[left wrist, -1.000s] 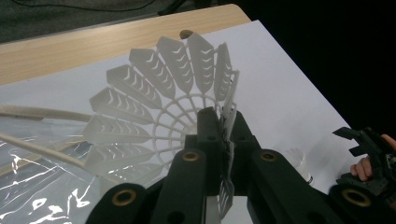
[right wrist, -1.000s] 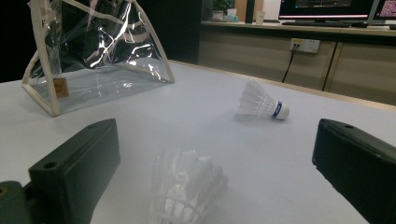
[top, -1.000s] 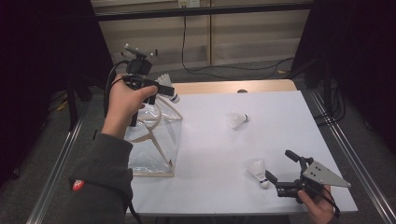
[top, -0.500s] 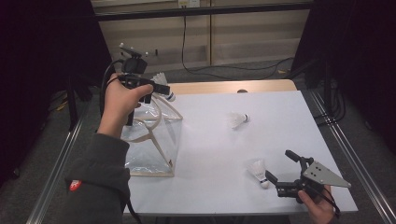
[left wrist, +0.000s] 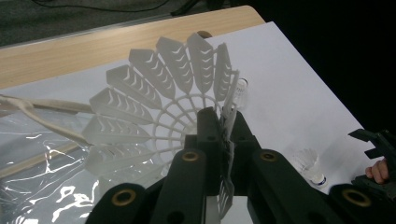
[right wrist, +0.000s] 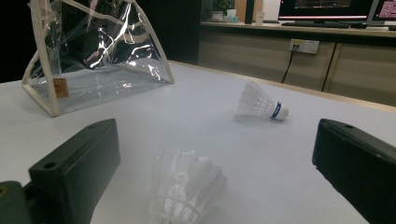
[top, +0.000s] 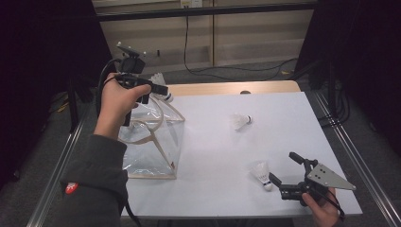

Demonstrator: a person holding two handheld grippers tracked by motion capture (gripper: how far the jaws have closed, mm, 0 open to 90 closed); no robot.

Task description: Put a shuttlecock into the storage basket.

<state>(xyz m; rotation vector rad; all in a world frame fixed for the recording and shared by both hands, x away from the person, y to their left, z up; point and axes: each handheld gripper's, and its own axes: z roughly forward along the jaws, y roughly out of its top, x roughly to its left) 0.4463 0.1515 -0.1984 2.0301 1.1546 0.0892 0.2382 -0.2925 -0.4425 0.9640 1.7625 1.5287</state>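
Here left tongs (left wrist: 224, 140) pinch a shuttlecock (left wrist: 163, 107); right tongs (right wrist: 215, 172) gape; labels illegible.

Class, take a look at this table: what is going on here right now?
A person is packing shuttlecocks into a clear bag at the left of the white table. The left tongs are shut on the skirt of a shuttlecock, holding it above the bag. The right tongs stand open at the near right, with a second shuttlecock lying between their jaws, not gripped. A third shuttlecock lies loose mid-table.
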